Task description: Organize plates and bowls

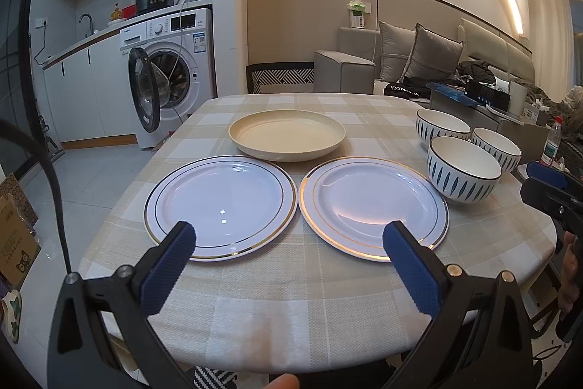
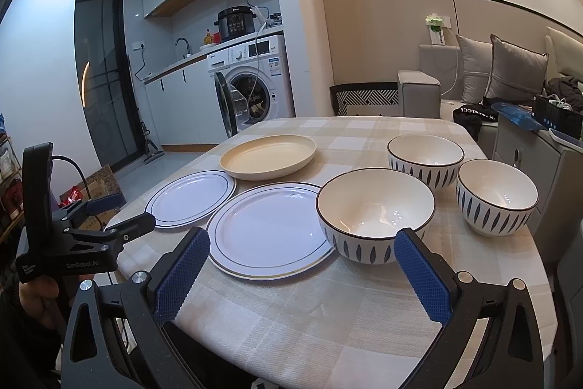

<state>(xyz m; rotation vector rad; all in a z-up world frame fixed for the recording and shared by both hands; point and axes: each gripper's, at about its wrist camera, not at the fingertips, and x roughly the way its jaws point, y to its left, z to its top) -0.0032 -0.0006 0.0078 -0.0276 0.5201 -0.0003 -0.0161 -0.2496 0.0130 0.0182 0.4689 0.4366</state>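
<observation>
Two white gold-rimmed plates lie side by side on the checked tablecloth: the left plate (image 1: 222, 203) (image 2: 191, 199) and the right plate (image 1: 371, 205) (image 2: 271, 228). Behind them sits a cream plate (image 1: 288, 133) (image 2: 269, 155). Three white bowls with blue leaf marks stand at the right: the near bowl (image 1: 462, 170) (image 2: 375, 217), the far bowl (image 1: 441, 126) (image 2: 424, 159) and the right bowl (image 1: 497, 146) (image 2: 495, 195). My left gripper (image 1: 291, 243) (image 2: 124, 210) hangs open before the two white plates. My right gripper (image 2: 302, 250) is open in front of the near bowl, holding nothing.
The table (image 1: 291, 316) has a rounded front edge. A washing machine (image 1: 171, 72) with its door open stands beyond the far left corner. A grey sofa (image 1: 419, 61) and a cluttered side cabinet (image 2: 539, 148) lie to the right. A red-capped bottle (image 1: 552, 141) stands past the bowls.
</observation>
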